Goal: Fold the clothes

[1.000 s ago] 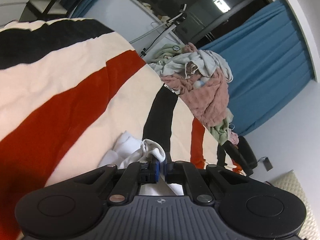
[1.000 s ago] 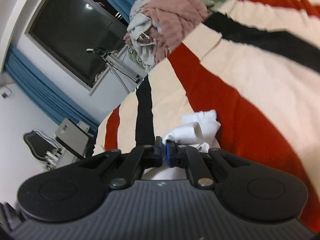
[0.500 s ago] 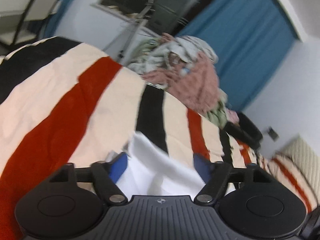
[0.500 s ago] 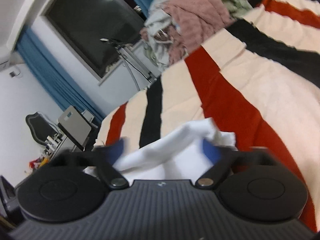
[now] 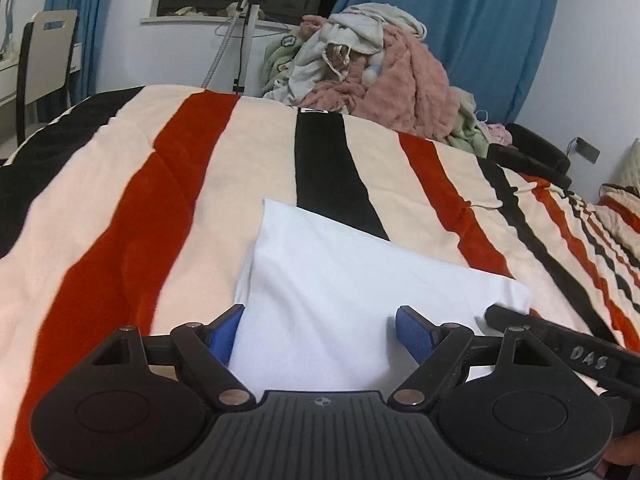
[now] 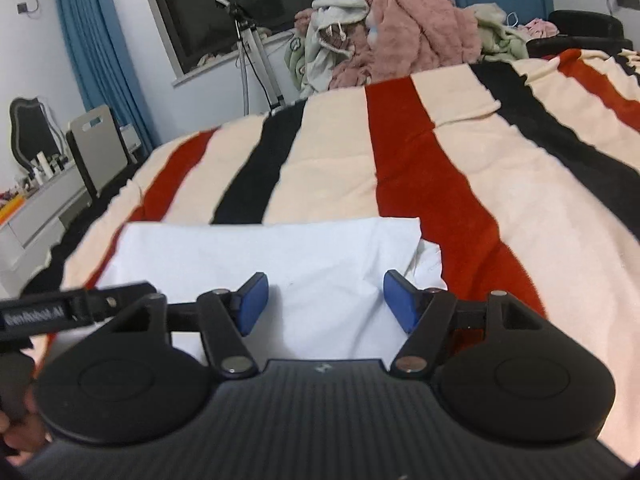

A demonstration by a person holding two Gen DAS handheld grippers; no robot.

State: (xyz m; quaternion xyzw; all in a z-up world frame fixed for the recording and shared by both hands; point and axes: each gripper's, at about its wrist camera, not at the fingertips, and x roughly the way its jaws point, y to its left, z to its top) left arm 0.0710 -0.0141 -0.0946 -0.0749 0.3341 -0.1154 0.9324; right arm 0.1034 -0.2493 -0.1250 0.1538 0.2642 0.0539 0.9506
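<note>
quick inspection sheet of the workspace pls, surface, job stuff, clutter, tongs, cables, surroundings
surface: striped blanket in cream, red and black, covering a bed.
job's things: white garment lying folded flat on the blanket.
clutter: clothes pile at the far edge.
tongs: left tongs and right tongs both open, over the garment, gripping nothing.
cables: one at a wall socket.
surroundings: blue curtains, dark window, tripod, chair.

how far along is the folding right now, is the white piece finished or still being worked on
Done: the white garment lies folded flat on the striped blanket, though one corner looks rumpled in the right wrist view. In hand: nothing; the left gripper and right gripper are both open above it. Left: the clothes pile at the far edge looks unfolded.
</note>
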